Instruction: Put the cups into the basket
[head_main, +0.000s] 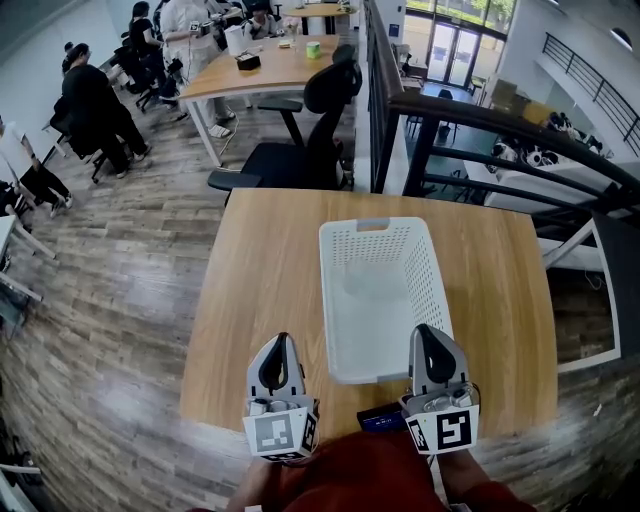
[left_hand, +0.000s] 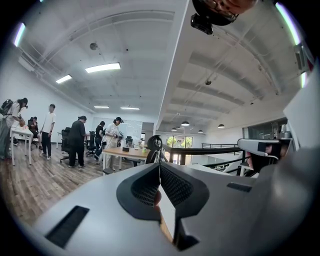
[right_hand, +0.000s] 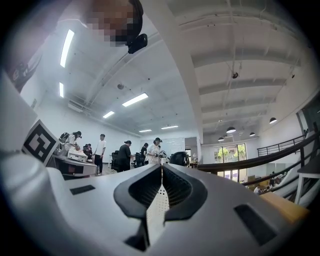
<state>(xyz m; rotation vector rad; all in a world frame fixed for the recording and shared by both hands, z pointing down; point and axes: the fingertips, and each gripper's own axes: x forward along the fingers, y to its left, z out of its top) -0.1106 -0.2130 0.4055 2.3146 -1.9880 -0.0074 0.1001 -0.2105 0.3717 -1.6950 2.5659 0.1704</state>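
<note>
The basket on the surface holds no cups, and none are in view. The left claw and right claw are both closed and empty.

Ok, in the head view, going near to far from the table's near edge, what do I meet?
The left gripper and right gripper side by side → white basket → black office chair → far wooden table.

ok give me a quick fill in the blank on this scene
1. The white basket on the wooden table is ____: no cups inside.
2. The jaws of the left gripper and the right gripper are both ____.
3. The basket lies nearer the ____ gripper.
Missing words: empty; shut; right.
</note>
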